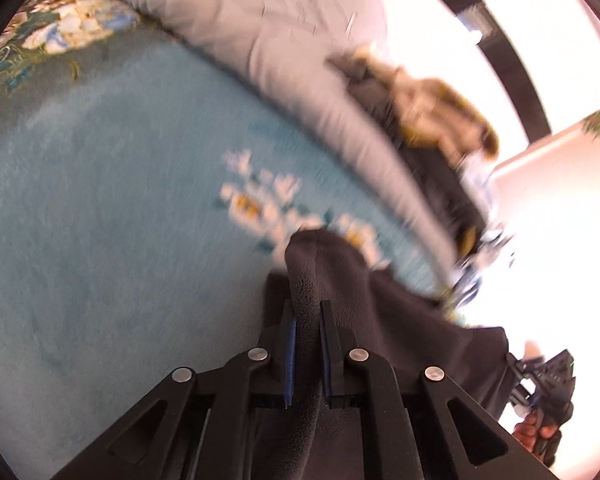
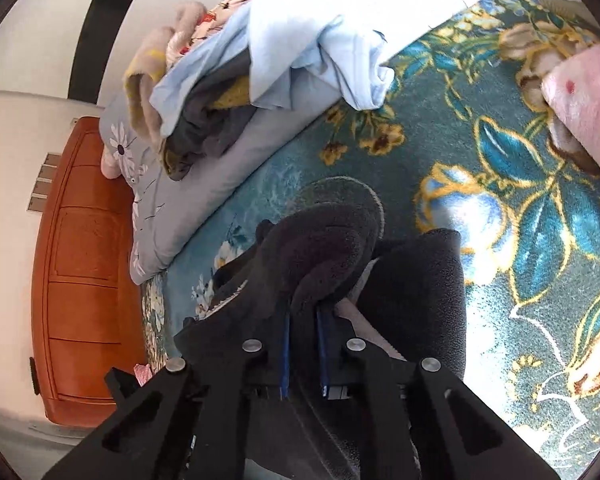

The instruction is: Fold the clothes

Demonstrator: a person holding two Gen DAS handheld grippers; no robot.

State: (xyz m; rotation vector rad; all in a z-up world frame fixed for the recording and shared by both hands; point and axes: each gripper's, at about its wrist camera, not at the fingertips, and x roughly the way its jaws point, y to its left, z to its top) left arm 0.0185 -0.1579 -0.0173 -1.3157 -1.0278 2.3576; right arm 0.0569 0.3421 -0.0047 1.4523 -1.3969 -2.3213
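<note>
A dark grey fleece garment [image 1: 328,272] is held up over a teal floral bedspread [image 1: 100,200]. My left gripper [image 1: 307,312] is shut on a fold of it, which sticks up between the jaws. My right gripper [image 2: 305,308] is shut on another bunched part of the same dark fleece garment [image 2: 324,240], which drapes over and hides the fingertips. A further dark flap [image 2: 424,280] hangs to the right. The right gripper and the hand holding it show at the lower right of the left wrist view [image 1: 548,392].
A grey pillow [image 1: 284,72] lies along the bed. On it sits a pile of clothes [image 2: 228,80], with light blue, dark grey and yellow-beige pieces. A pink fluffy item [image 2: 584,108] lies at the right. An orange wooden headboard [image 2: 84,264] stands at the left.
</note>
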